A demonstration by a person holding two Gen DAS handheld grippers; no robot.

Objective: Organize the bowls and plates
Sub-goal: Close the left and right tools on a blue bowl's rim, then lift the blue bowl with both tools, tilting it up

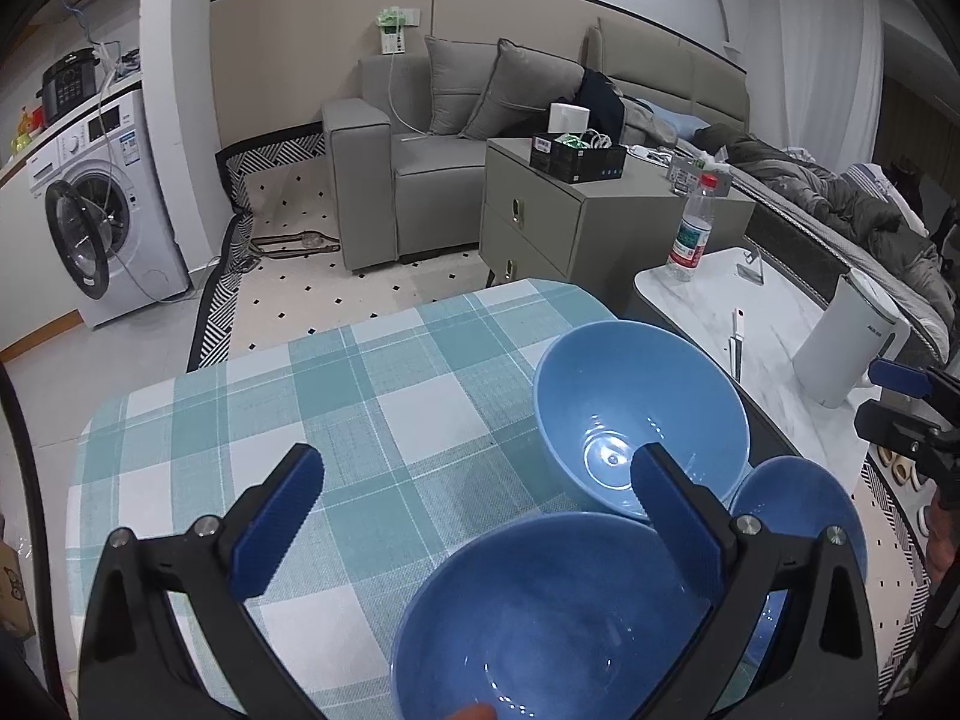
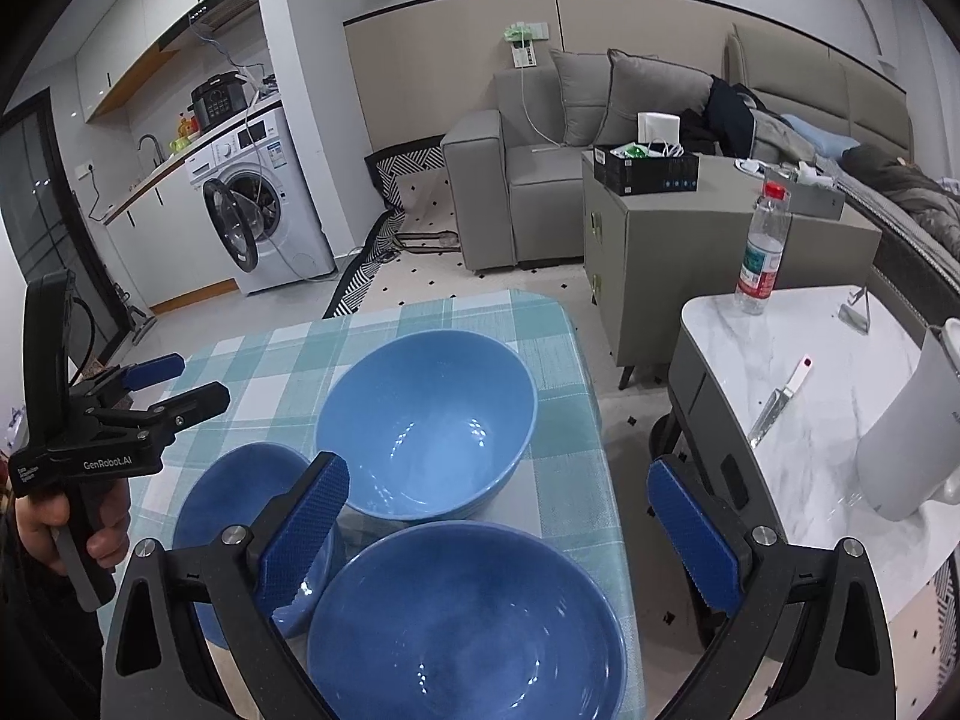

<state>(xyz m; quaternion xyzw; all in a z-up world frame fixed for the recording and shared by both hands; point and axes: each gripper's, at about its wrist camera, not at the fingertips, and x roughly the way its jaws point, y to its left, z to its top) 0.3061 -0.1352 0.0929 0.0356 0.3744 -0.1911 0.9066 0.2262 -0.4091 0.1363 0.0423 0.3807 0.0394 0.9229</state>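
Your left gripper (image 1: 474, 501) has its fingers spread wide and holds nothing, hovering over the checked tabletop (image 1: 360, 396) beside the bowls. Your right gripper (image 2: 498, 516) is likewise splayed and empty, straddling the near large bowl (image 2: 468, 624), probably lined up to take its rim. All three blue dishes cluster at the tabletop's right edge: the far large bowl (image 2: 426, 420) toward the far right corner, the small bowl (image 2: 240, 516) touching both on the inboard side. Grouped this tightly, they look ready for nesting. No plates are visible.
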